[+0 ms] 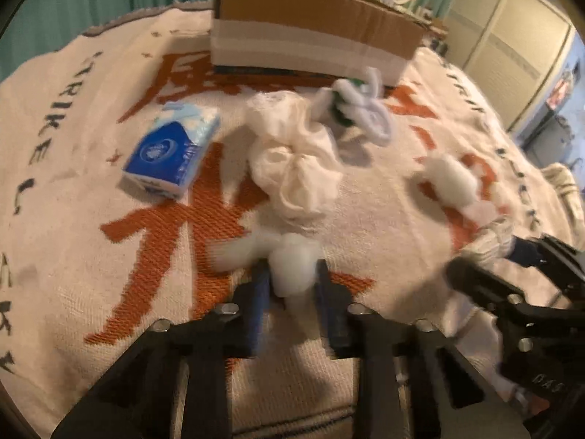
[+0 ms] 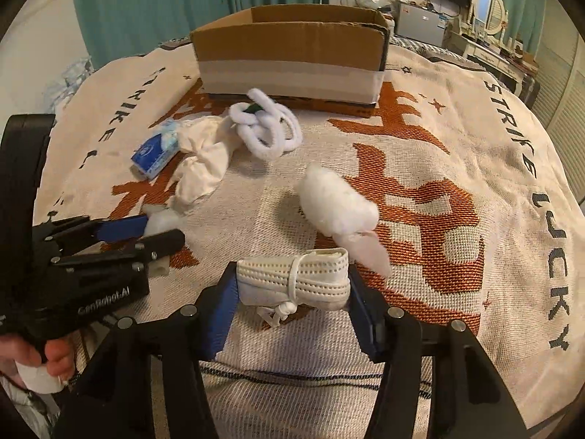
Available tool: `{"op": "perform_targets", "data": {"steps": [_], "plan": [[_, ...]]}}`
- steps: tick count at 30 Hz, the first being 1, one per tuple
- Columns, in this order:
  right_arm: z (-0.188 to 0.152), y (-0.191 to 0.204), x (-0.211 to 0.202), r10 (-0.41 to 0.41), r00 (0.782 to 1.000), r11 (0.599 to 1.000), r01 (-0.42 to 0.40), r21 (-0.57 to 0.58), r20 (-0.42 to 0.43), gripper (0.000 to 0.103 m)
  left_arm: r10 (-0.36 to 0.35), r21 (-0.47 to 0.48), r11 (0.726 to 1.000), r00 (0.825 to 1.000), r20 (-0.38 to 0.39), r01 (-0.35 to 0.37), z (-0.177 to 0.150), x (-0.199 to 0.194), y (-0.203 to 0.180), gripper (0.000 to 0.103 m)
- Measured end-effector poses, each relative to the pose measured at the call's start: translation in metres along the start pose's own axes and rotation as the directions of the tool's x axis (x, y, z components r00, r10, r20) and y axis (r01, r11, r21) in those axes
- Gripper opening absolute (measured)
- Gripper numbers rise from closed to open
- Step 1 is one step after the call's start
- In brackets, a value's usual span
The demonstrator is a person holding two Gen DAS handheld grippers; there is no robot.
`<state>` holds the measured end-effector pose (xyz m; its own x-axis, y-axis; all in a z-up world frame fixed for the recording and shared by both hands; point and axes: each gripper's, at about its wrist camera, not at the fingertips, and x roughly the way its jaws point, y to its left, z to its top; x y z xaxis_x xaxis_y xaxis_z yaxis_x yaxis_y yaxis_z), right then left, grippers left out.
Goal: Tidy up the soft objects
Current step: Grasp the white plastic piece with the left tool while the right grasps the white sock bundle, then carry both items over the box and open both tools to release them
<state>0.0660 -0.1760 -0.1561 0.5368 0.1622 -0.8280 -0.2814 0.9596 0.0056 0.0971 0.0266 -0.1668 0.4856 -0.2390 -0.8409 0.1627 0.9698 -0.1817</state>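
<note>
My left gripper (image 1: 292,274) is shut on a white cotton wad (image 1: 294,265) just above the blanket; it also shows in the right wrist view (image 2: 161,224). My right gripper (image 2: 292,285) is shut on a folded white face mask (image 2: 292,280) with its ear loop wrapped round it. On the blanket lie a blue tissue pack (image 1: 172,148), a crumpled white cloth (image 1: 296,157), a coil of fluffy white cord (image 2: 267,124) and a second cotton wad (image 2: 338,203). An open cardboard box (image 2: 292,49) stands at the far side.
A cream blanket (image 2: 475,139) with orange characters and black lettering covers the bed. Green curtains, a TV, a mirror and a dresser stand behind the box. A wardrobe (image 1: 512,36) is at the right.
</note>
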Motion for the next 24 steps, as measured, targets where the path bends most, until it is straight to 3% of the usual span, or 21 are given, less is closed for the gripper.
{"op": "perform_targets", "data": {"steps": [4, 12, 24], "plan": [[0.000, 0.005, -0.013, 0.013, 1.000, 1.000, -0.013, -0.015, 0.021, 0.056, 0.032, 0.043, 0.999, 0.999, 0.026, -0.033, -0.003, -0.013, -0.009, 0.021], [0.010, 0.008, -0.059, 0.043, 0.993, 0.999, -0.042, -0.013, 0.109, 0.056, 0.014, 0.060, 0.998, 0.990, 0.142, -0.022, -0.004, -0.071, -0.022, 0.021], [0.041, 0.011, -0.153, 0.067, 0.950, 0.997, -0.050, -0.061, 0.304, 0.056, -0.003, 0.113, 0.993, 0.942, 0.337, -0.037, 0.013, -0.155, -0.047, 0.021]]}}
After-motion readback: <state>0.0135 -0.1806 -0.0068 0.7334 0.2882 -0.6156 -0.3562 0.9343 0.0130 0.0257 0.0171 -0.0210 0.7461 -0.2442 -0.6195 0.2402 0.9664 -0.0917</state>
